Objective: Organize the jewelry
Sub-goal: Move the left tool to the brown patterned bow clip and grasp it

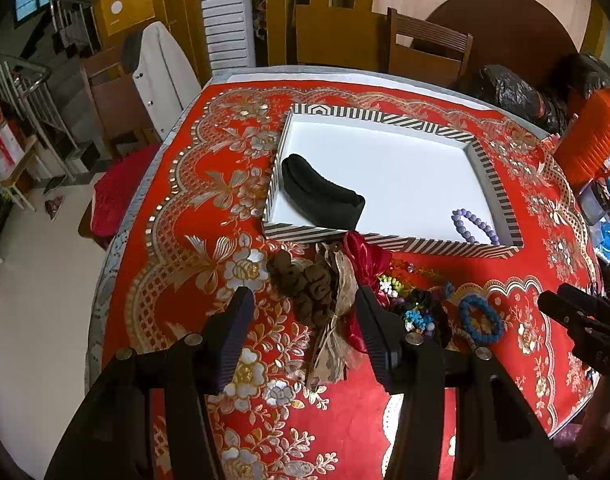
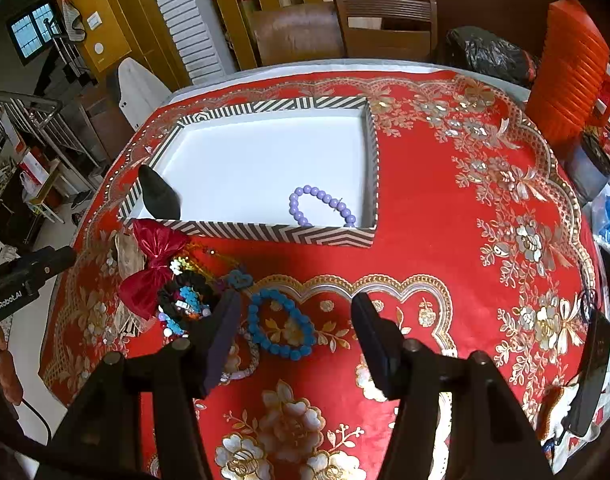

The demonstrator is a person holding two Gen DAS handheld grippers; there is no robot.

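Observation:
A striped box with a white floor lies on the red tablecloth. In it are a black headband and a purple bead bracelet. In front of it is a pile: a brown hair piece, a red bow, mixed beads and a blue bead bracelet. My left gripper is open above the brown piece. My right gripper is open above the blue bracelet; it also shows in the left wrist view.
An orange ribbed container and black bags stand at the table's back right. A dark flat object lies at the right edge. Wooden chairs stand behind the table.

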